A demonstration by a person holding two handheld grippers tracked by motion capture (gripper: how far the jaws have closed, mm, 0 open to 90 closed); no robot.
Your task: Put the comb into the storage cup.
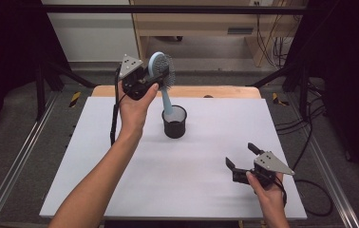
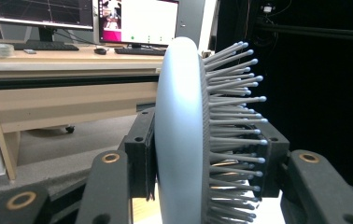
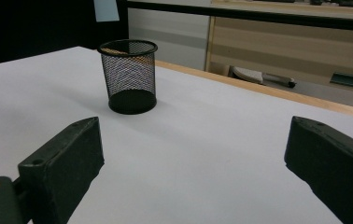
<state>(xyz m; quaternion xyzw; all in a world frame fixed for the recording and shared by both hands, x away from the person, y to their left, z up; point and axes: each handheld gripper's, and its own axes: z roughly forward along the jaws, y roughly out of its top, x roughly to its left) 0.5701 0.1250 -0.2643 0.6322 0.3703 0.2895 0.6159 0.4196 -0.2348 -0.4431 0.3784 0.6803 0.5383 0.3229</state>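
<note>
High view: left gripper clamps hairbrush head above mesh cup.

Brush: your left gripper has a pale blue hairbrush at centre frame, edge-on, head upright.
Bristles: grey, ball-tipped, fanning toward the right of the frame.
Jaws: black, one pressed on the smooth back at left, one against the bristle side at right.
Upper left: a wooden desk with two monitors, a keyboard and a mouse.
Right side: dark backdrop.
Lower left: grey floor.
</note>
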